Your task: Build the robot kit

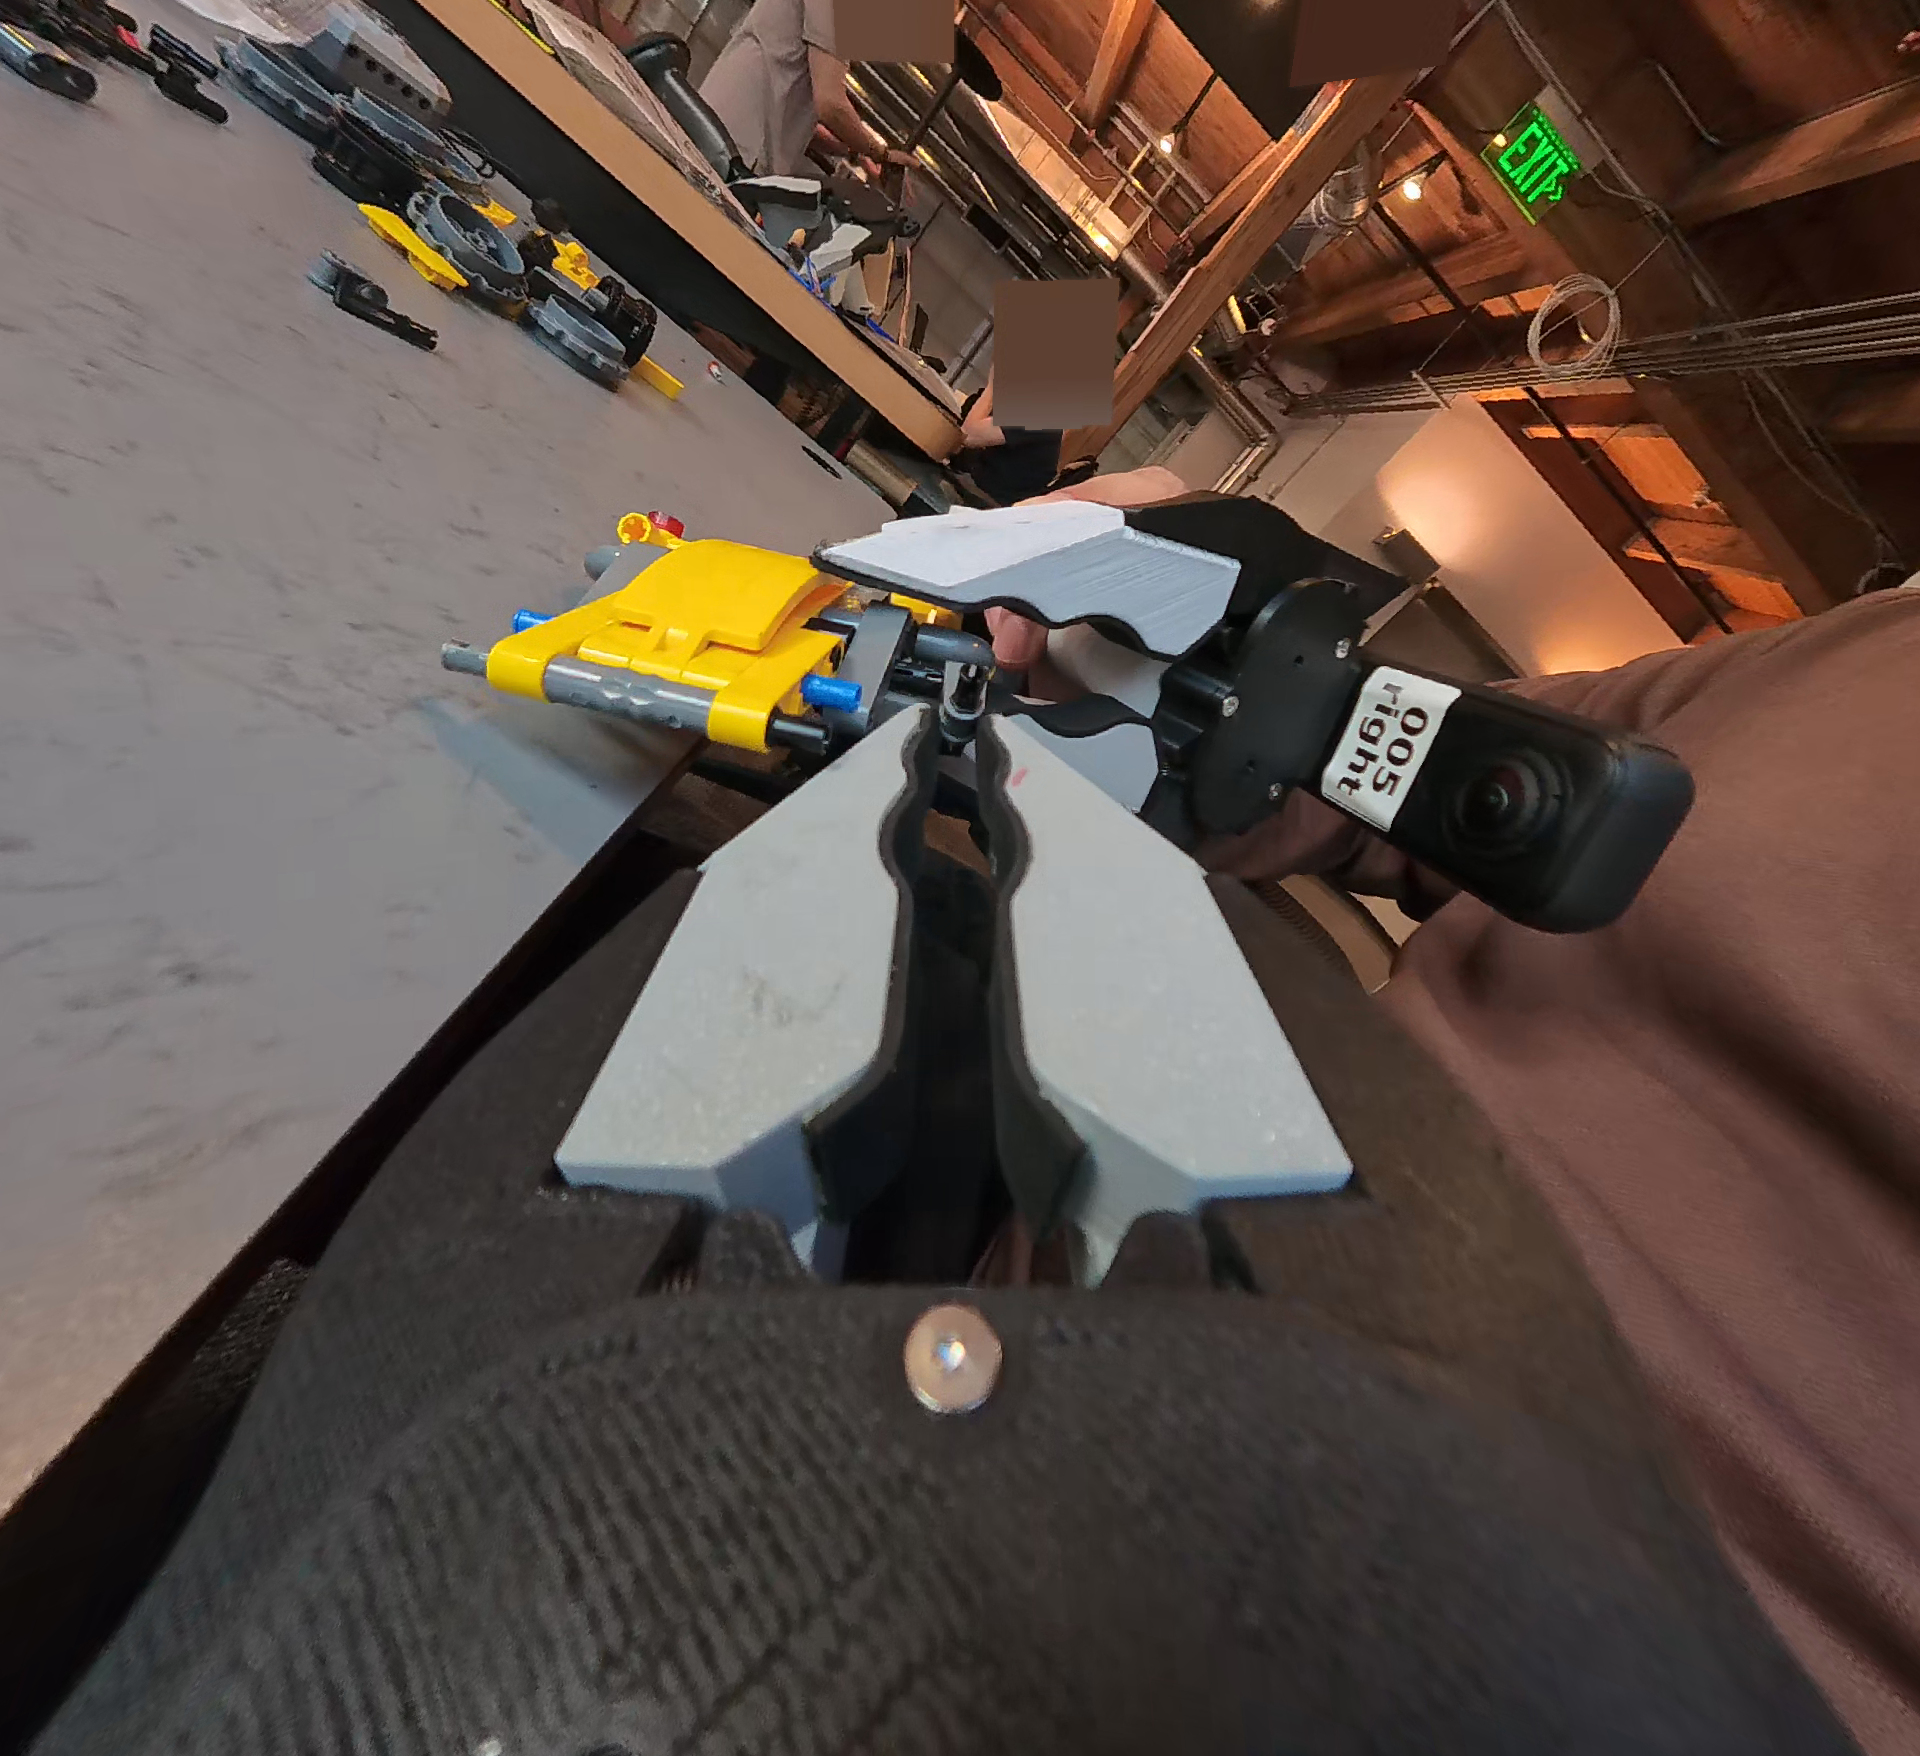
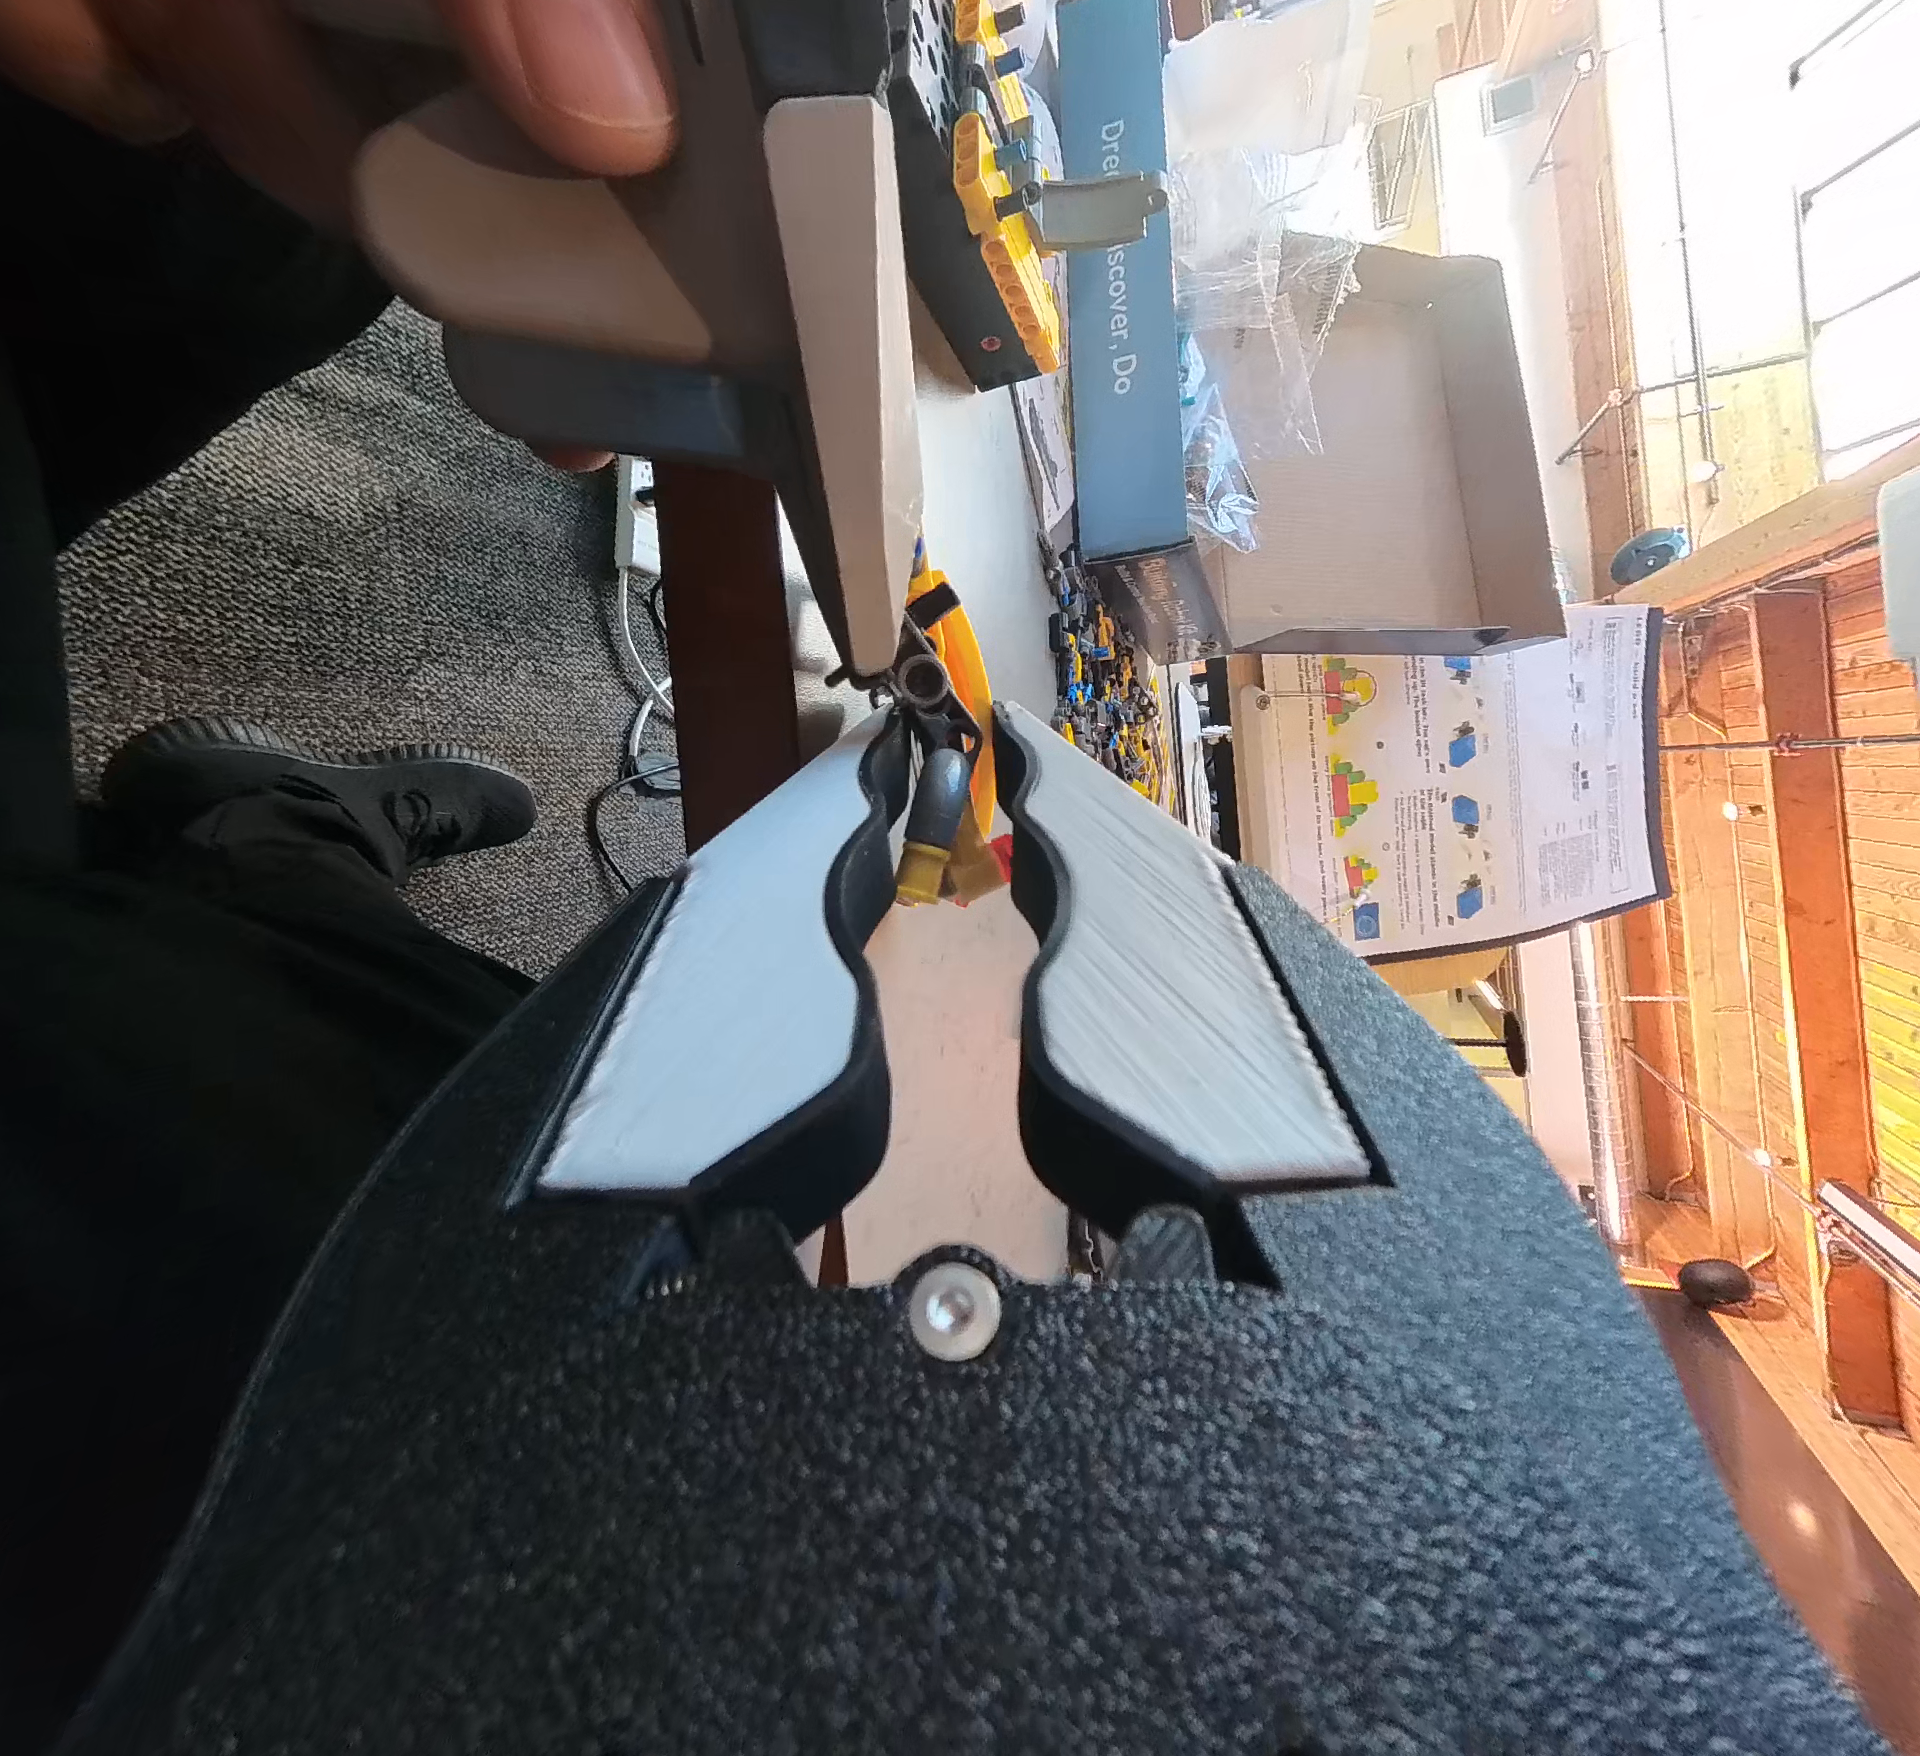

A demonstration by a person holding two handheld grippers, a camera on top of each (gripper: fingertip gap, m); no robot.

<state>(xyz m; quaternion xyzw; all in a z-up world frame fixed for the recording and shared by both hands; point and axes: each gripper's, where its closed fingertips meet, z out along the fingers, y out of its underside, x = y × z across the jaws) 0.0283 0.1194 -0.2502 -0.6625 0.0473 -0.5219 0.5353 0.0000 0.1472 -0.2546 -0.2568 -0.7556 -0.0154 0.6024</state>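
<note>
While left tongs [image 1: 956, 719] pinch black pin [image 1: 961, 698] | right tongs [image 2: 940, 730] grip yellow model [image 1: 675, 636] (table edge)

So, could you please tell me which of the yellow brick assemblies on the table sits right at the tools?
The yellow assembly at the table's near edge, with blue pins; both tools, left and right, meet at its dark end. The other yellow parts lie farther back.

My left claw [image 1: 951, 719] and my right claw [image 2: 940, 719] meet at the near edge of the desk [image 1: 208, 719], both at the brick model [image 1: 675, 636] lying there. Loose parts [image 1: 488, 262] lie farther back; the open box [image 2: 1371, 449] stands behind them.
</note>
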